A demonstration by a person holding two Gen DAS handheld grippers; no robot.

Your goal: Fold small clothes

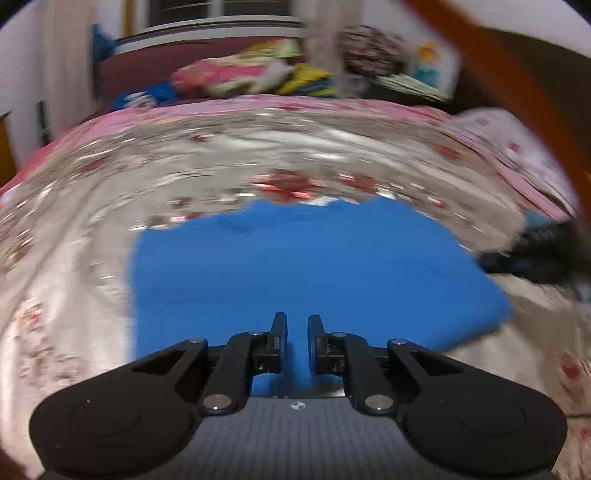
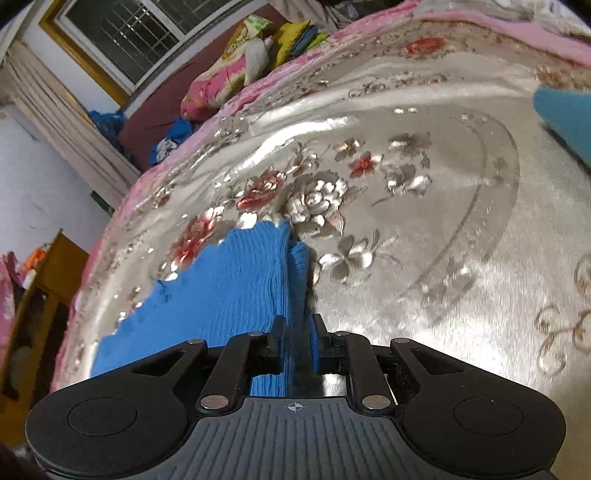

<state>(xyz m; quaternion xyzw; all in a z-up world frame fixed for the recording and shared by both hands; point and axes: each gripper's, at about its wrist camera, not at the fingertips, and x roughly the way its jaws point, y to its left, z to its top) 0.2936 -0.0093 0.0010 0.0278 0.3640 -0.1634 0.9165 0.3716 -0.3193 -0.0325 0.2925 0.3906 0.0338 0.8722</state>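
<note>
A blue knit garment [image 1: 314, 273] lies on a silver floral bedspread [image 1: 221, 162]. In the left wrist view my left gripper [image 1: 297, 325] hangs over its near part; the jaws stand a narrow gap apart with blue cloth showing between them, and the view is blurred. In the right wrist view my right gripper [image 2: 297, 325] has its jaws closed in on the edge of the blue garment [image 2: 236, 295], whose folded edge runs up between the fingers. A corner of blue cloth [image 2: 565, 118] shows at the right edge.
Pillows and folded cloths [image 1: 258, 74] are piled at the head of the bed. A dark object [image 1: 535, 254] lies right of the garment. A window [image 2: 122, 33] and curtain are at the left, with a wooden cabinet [image 2: 33, 332] beside the bed.
</note>
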